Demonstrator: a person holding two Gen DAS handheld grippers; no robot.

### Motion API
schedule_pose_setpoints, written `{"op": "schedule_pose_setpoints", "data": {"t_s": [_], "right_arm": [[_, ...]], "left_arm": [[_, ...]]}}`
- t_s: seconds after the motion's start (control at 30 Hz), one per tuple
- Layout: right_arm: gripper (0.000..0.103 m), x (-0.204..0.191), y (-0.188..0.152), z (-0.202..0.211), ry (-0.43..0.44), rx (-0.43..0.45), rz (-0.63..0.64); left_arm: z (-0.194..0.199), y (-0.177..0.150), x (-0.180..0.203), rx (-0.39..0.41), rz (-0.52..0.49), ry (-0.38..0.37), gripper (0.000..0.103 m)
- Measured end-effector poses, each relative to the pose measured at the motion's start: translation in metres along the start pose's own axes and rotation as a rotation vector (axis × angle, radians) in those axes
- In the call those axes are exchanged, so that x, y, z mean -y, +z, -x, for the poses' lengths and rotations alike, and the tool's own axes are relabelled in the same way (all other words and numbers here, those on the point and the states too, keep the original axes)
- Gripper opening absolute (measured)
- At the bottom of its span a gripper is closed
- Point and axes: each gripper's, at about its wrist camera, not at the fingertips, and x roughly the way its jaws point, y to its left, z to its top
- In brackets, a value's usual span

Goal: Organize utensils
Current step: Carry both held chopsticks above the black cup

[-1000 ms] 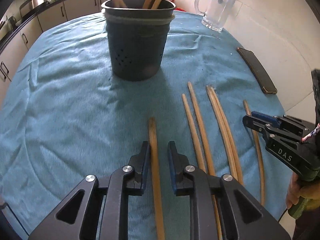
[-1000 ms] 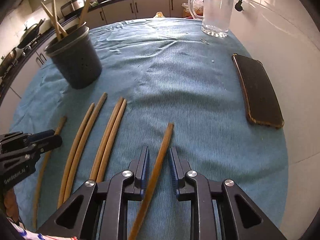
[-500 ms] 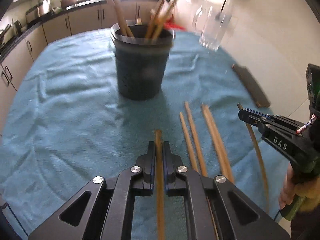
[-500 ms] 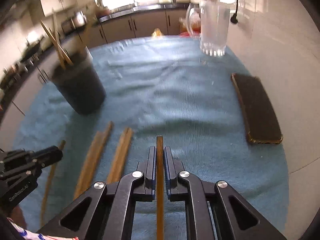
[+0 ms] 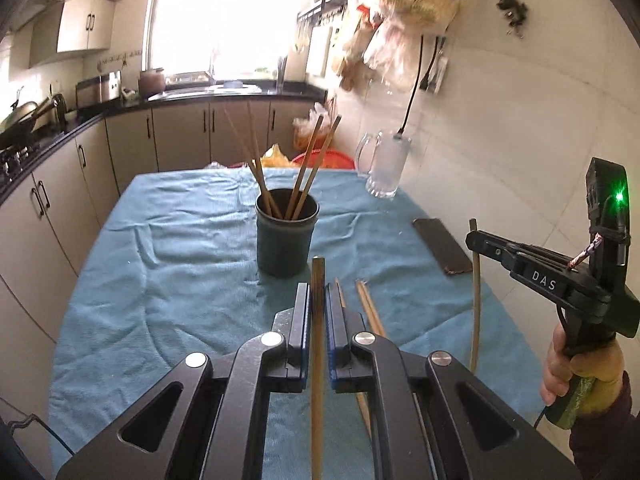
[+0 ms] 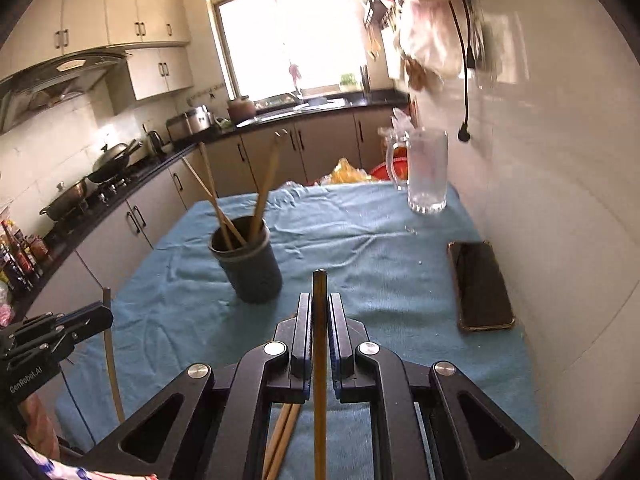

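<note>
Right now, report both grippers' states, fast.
Left gripper: shut on a chopstick.
Right gripper: shut on another chopstick.

The desk is covered by a rumpled blue cloth. On the cloth, a dark cup with four chopsticks in it is set near the middle. A glass mug is placed at the far right corner, and a dark phone lies flat along the right edge. Loose chopsticks are laid on the near part.
</note>
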Motion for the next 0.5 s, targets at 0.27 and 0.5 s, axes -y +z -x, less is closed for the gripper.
{"op": "schedule_pose_setpoints", "data": {"t_s": [0.27, 0.5], "right_arm": [[0.008, -0.014, -0.007, 0.032, -0.004, 0.039, 0.046], [0.008, -0.020, -0.002, 0.050, -0.001, 0.079, 0.053]], "left_arm": [[0.039, -0.008, 0.003, 0.059, 0.014, -0.013, 0.006], [0.061, -0.005, 0.006, 0.119, 0.009, -0.009, 0.006]]}}
